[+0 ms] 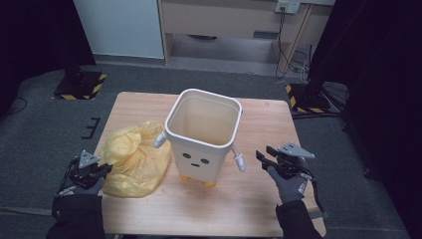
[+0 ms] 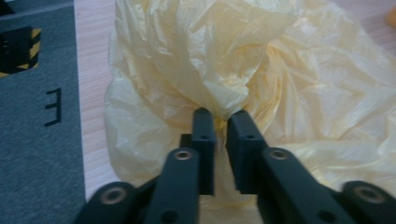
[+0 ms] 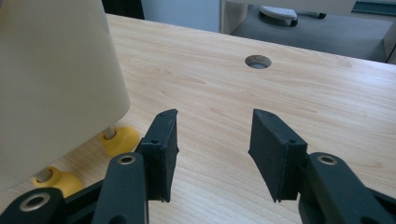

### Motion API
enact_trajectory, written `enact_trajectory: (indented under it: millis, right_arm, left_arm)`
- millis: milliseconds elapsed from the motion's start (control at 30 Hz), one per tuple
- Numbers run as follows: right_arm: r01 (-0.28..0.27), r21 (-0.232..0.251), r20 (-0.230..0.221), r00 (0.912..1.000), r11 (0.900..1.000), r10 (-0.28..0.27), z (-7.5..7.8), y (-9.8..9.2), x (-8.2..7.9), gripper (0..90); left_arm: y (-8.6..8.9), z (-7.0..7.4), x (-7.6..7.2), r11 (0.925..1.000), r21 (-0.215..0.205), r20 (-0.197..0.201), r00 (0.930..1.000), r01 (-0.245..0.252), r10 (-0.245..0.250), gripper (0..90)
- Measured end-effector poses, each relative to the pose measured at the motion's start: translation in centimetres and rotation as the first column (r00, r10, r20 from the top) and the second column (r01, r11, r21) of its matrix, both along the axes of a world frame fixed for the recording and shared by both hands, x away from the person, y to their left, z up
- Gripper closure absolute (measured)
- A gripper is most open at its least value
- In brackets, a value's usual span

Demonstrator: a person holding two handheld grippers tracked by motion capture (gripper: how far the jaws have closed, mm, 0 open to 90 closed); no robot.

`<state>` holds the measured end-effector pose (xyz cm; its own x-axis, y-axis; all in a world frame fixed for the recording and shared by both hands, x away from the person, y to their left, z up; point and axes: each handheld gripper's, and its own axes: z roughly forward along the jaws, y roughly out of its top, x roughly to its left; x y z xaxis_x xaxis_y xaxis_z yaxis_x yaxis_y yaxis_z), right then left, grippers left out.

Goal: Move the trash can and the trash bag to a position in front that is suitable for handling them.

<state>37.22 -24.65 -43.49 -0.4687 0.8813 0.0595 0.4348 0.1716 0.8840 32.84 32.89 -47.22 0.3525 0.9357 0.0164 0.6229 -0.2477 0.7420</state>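
Here the left tool point(image 2: 221, 122) had its jaws nearly closed, pinching a fold of the crumpled yellow plastic bag point(image 2: 261, 79) between the pads. The bag lay bunched directly ahead of that tool on the wooden surface point(image 1: 259, 199), spreading to both sides of the jaws. Seen from the high view, the left tool point(image 1: 94, 172) sat at the bag's point(image 1: 132, 159) near left edge, and the bag touched the white bin point(image 1: 204, 134) on its far side. The bin, with a small face, stubby arms and yellow feet, stood upright between the two tools. The right tool point(image 3: 215, 149) stood partly open with nothing between its jaws, hovering just beside the bin's point(image 3: 56, 88) lower corner, which lay to the left of its jaws. Bare wood lay beyond its jaws.
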Motion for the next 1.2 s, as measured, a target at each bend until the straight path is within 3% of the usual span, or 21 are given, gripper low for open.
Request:
enact_trajectory:
  millis: [133, 167, 200, 367, 400, 467, 533, 633, 733, 933, 1200]
  right_arm:
    - [-0.001, -0.002, 0.003, 1.0, 1.0, 0.001, 0.0, 0.1, 0.1, 50.4]
    - [0.001, 0.006, 0.006, 1.0, 1.0, -0.001, 0.2, 0.0, 0.1, 50.2]
    - [0.001, 0.009, 0.009, 1.0, 1.0, -0.001, 0.3, -0.1, 0.1, 49.9]
    - [0.005, 0.027, 0.014, 0.9999, 1.0, -0.006, 0.7, -0.3, 0.3, 48.3]
    - [0.005, 0.037, 0.022, 0.9997, 0.999, -0.006, 1.0, -0.4, 0.4, 47.9]
    - [0.004, 0.043, 0.025, 0.9997, 0.999, -0.005, 1.2, -0.4, 0.5, 47.8]
    - [0.003, 0.05, 0.034, 0.9994, 0.999, -0.005, 1.5, -0.5, 0.4, 47.7]
    - [0.003, 0.063, 0.047, 0.9989, 0.998, -0.006, 2.0, -0.7, 0.3, 47.5]
    - [0.004, 0.08, 0.056, 0.9984, 0.997, -0.009, 2.5, -1.0, 0.1, 47.1]
    - [0.011, 0.105, 0.081, 0.9965, 0.994, -0.019, 3.6, -1.4, 0.1, 46.9]
    - [-0.001, 0.144, 0.145, 0.9892, 0.99, -0.02, 6.5, -0.9, 0.9, 46.9]
  left_arm:
    - [-0.9, 0.2, 0.1, 0.9976, -0.028, 0.074, 0.9953, 0.064, -0.062, 55.8]
    - [-1.0, 0.3, 0.1, 0.9967, -0.032, 0.101, 0.9923, 0.075, -0.072, 45.3]
    - [-1.1, 0.4, 0.1, 0.9957, -0.04, 0.117, 0.9901, 0.083, -0.078, 43.2]
    - [-1.5, 0.9, -0.1, 0.9873, -0.11, 0.141, 0.9852, 0.114, -0.098, 38.4]
    - [-1.6, 0.9, -0.1, 0.9837, -0.123, 0.14, 0.9836, 0.131, -0.114, 42.9]
    - [-2.1, 1.0, -0.4, 0.9803, -0.12, 0.13, 0.9814, 0.157, -0.141, 43.0]
    - [-2.3, 1.0, -0.8, 0.9823, -0.097, 0.123, 0.9813, 0.16, -0.148, 41.4]
    - [-2.4, 1.3, -1.4, 0.9836, -0.098, 0.133, 0.9814, 0.152, -0.138, 37.4]
    - [-2.3, 1.8, -1.8, 0.9855, -0.108, 0.165, 0.9799, 0.13, -0.111, 35.0]
    - [-2.3, 2.3, -2.1, 0.9883, -0.118, 0.234, 0.97, 0.096, -0.066, 32.9]
    - [-2.3, 1.4, -1.0, 0.986, -0.13, 0.206, 0.9756, 0.105, -0.077, 31.7]
